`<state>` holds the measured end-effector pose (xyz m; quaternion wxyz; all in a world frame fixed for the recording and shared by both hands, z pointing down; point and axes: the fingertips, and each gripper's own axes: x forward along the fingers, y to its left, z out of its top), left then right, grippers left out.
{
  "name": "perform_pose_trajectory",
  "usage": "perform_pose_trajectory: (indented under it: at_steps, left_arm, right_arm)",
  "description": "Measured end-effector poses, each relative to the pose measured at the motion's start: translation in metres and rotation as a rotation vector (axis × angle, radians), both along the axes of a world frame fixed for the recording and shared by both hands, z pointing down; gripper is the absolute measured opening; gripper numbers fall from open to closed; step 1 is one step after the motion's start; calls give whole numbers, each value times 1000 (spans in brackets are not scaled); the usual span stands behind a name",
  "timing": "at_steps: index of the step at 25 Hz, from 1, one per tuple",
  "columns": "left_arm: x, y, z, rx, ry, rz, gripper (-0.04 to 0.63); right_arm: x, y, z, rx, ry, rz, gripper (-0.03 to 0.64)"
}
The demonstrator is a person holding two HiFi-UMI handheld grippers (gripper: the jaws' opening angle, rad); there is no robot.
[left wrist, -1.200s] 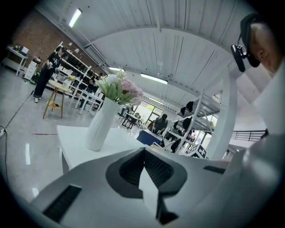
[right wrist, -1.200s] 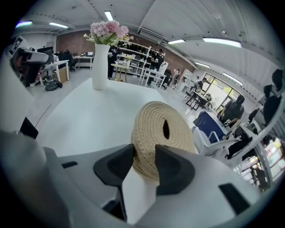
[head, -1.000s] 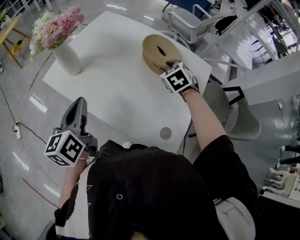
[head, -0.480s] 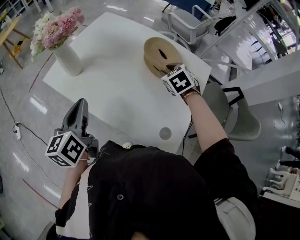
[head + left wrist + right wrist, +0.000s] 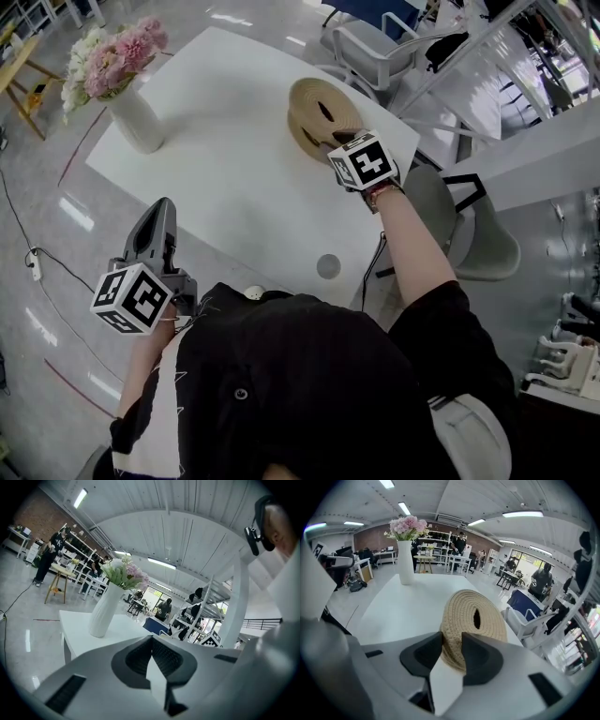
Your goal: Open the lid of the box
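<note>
Near the white table's [image 5: 216, 141] far right corner, your right gripper's [image 5: 451, 652] jaws, just now closing, clamp the rim of the tilted woven lid [image 5: 459, 611]. Your left gripper [image 5: 151, 646] hangs beside the table's near edge, jaws together and empty.

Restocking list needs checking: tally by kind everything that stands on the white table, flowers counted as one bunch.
Woven box with lid: 1
White vase: 1
Bunch of pink and white flowers: 1
Total: 3
</note>
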<state>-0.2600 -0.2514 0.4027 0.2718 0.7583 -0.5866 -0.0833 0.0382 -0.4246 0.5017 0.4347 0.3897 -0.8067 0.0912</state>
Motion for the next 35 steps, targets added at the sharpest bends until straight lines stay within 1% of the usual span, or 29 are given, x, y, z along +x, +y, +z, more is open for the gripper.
perform_pose_trajectory:
  at_steps: [6,15,20,28,30,35]
  left_arm:
    - [2,4,-2,6,3,-2,9]
    - [1,10,-5,17,12,-9,9]
    - [0,12,-10,28,16,-12,11]
    - [-4,9,-13,37,13,-10,9]
    - [-5,6,-16,44,14,-11,9]
    - [1,3,-16,43,15,4,9]
  right_arm:
    - [2,0,-10,-9,-83,36,133]
    - [3,1,-20,8,-137,69,124]
    - [3,1,-25,-2,-187,81,123]
    - [5,0,-27,-24,-231,98,121]
    - [4,-2,-30,-18,-251,96,121]
    - [8,-3,-34,-39,-322,123,121]
